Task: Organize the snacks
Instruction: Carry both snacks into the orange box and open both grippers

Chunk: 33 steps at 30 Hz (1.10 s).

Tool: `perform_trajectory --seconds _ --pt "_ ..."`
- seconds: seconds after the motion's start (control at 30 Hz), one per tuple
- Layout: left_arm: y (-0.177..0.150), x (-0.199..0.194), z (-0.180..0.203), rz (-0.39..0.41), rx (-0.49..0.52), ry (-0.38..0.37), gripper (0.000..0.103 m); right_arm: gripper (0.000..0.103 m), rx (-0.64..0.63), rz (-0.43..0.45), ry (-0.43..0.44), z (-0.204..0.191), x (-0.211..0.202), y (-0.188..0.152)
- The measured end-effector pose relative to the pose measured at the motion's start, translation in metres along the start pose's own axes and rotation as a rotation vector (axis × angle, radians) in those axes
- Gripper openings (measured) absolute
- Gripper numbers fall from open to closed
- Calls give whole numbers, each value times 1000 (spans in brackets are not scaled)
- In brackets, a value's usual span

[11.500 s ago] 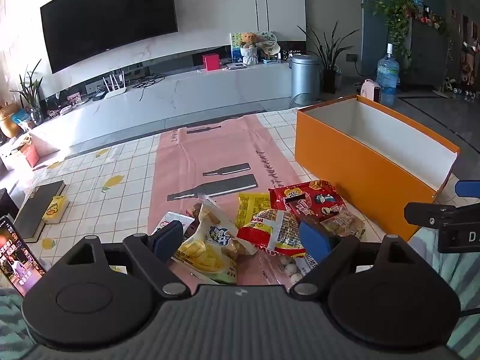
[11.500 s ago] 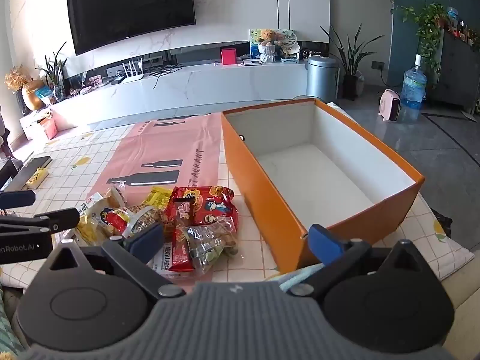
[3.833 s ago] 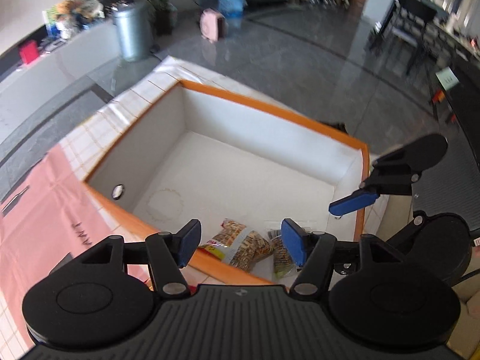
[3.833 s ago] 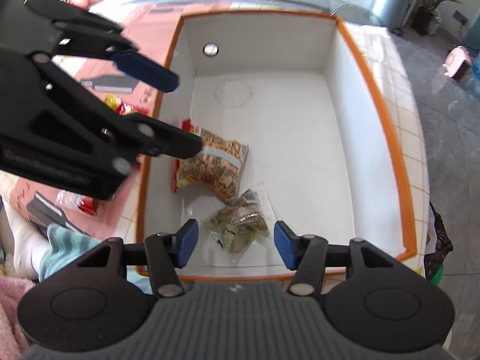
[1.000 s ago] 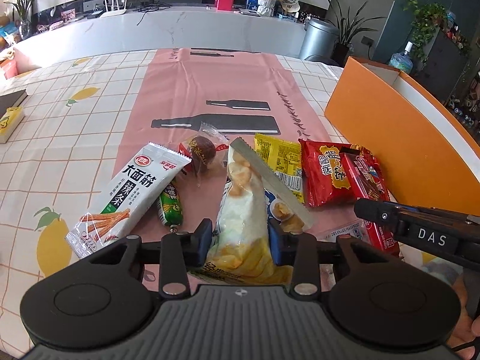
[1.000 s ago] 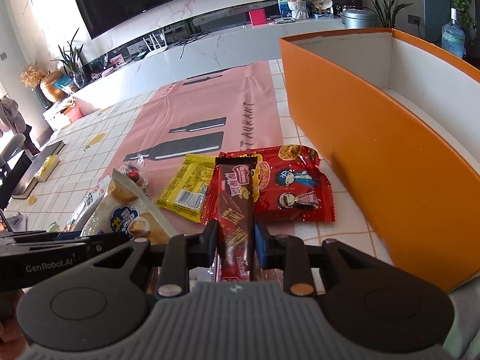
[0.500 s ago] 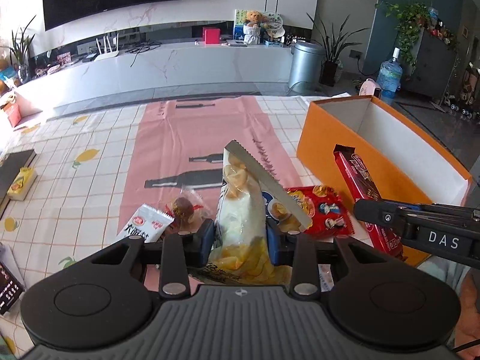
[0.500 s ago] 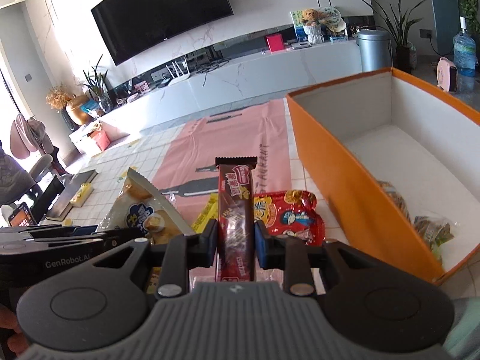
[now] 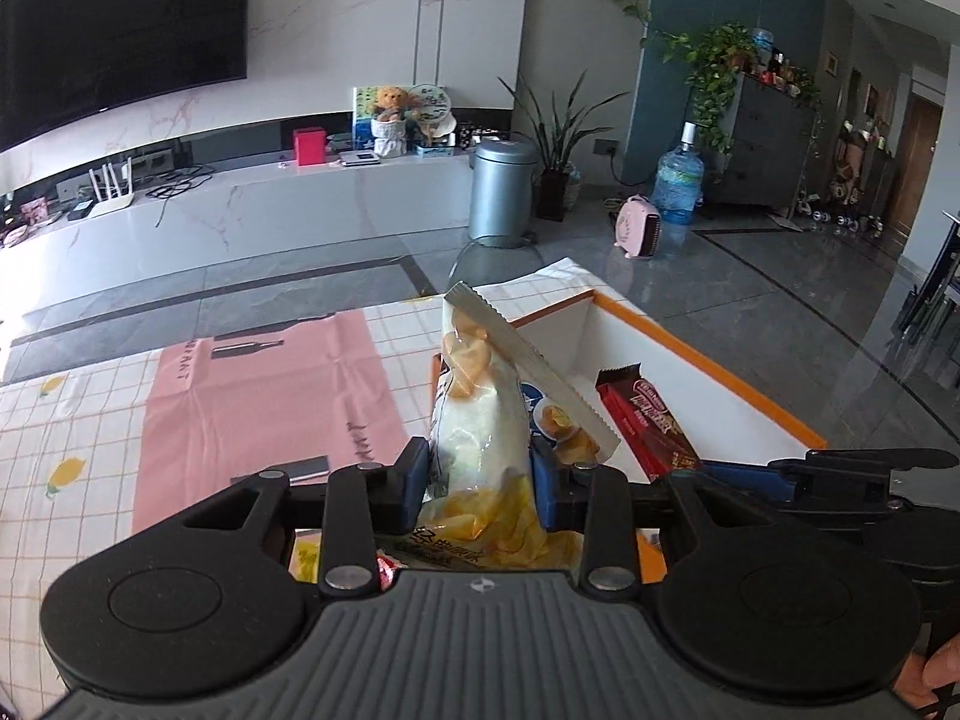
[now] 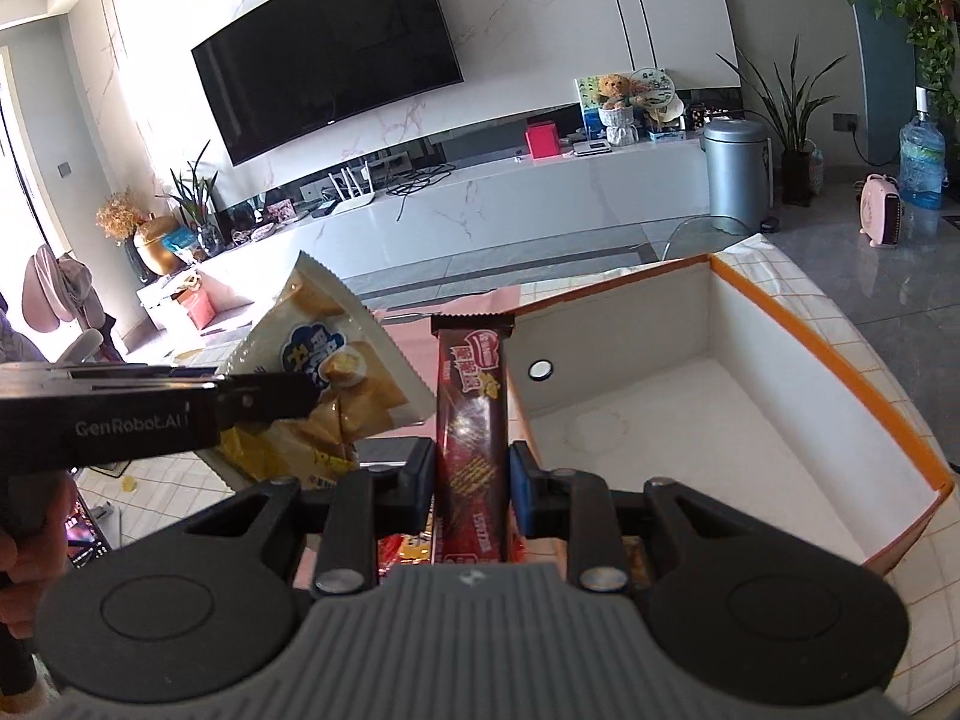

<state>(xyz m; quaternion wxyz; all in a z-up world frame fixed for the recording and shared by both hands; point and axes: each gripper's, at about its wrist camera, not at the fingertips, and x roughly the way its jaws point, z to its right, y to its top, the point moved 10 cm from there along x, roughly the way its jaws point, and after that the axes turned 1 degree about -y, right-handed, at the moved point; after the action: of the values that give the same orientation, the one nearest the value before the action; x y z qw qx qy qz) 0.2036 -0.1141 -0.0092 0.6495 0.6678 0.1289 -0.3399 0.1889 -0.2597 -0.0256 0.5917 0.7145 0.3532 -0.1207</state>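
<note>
Both grippers are raised above the table and angled downward toward the orange box, side by side. The left gripper is clamped on the lower part of a pale chip bag whose serrated top stands above its pads. The right gripper pinches a dark red wafer bar that juts forward, apparently over the box's near corner.

Wall television above white console; grey bin, water bottle, pink heater on floor.
</note>
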Motion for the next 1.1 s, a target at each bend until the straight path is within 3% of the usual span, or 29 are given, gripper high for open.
perform_trajectory --seconds 0.17,0.43,0.73,1.1 --pt "17 38 36 -41 63 -74 39 23 -8 -78 -75 49 11 7" --pt "10 114 71 -211 208 -86 39 23 -18 -251 -129 106 52 0" --pt "-5 182 66 -346 347 -21 39 23 -12 -431 -129 131 111 -20" --pt "-19 218 56 -460 460 32 38 22 -54 -612 -122 134 157 -35"
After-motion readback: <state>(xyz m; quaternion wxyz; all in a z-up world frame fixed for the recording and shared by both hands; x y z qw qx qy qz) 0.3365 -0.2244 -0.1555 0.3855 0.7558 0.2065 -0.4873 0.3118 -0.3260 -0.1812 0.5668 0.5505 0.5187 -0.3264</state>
